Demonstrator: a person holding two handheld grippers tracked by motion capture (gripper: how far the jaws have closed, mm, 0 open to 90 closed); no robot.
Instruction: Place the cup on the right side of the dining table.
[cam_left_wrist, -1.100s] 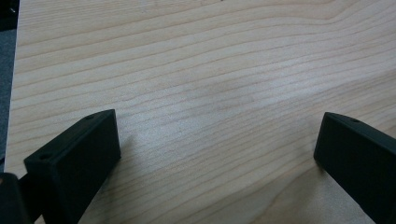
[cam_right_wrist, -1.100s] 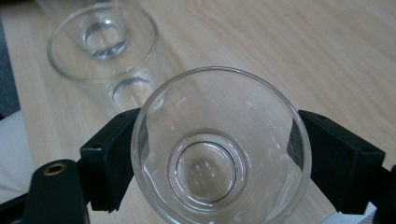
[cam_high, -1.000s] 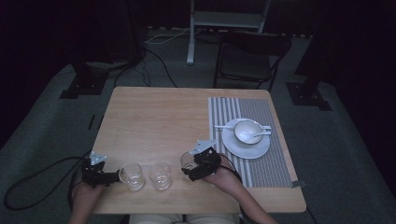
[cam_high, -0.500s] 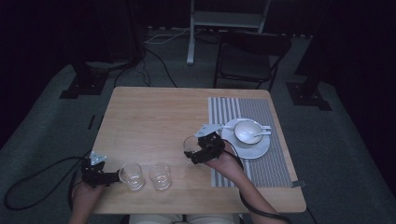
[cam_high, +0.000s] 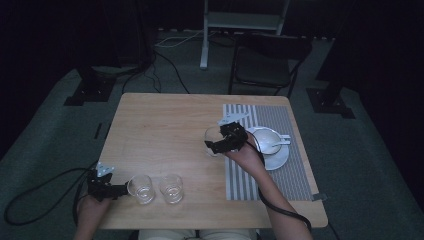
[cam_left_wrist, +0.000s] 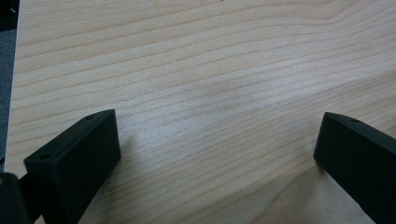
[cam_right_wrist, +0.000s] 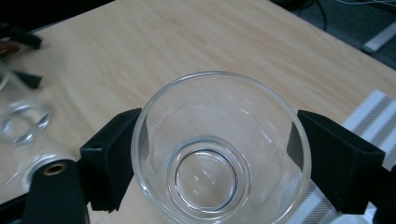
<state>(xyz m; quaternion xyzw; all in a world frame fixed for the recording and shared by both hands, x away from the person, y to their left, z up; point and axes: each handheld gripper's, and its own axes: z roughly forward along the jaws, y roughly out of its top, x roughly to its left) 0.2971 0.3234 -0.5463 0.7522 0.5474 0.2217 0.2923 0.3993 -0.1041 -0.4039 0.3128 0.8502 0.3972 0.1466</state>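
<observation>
The right tool (cam_high: 214, 145) has its two jaws closed on the sides of a clear glass (cam_right_wrist: 219, 149), which shows empty from above in the right gripper view. In the high view that glass (cam_high: 214, 140) is near the middle of the worktop (cam_high: 165, 125), just left of the striped mat (cam_high: 280, 175) and close to the plate (cam_high: 280, 159) with its bowl (cam_high: 267, 137). Whether its base rests on the wood or hangs a little above it is hard to tell in the dim high view; it looks carried.

The left tool (cam_high: 120, 190) lies at the near left edge, its jaws set wide over bare wood, just beside the first of two more glasses (cam_high: 141, 188) that stand side by side with the second (cam_high: 171, 187).

The step in hand looks like moving one glass toward the place setting. The next move likely calls for bringing it over the mat beside the plate, keeping it upright, lowering it until the base sits flat, then spreading the jaws without nudging the rim or the bowl.
</observation>
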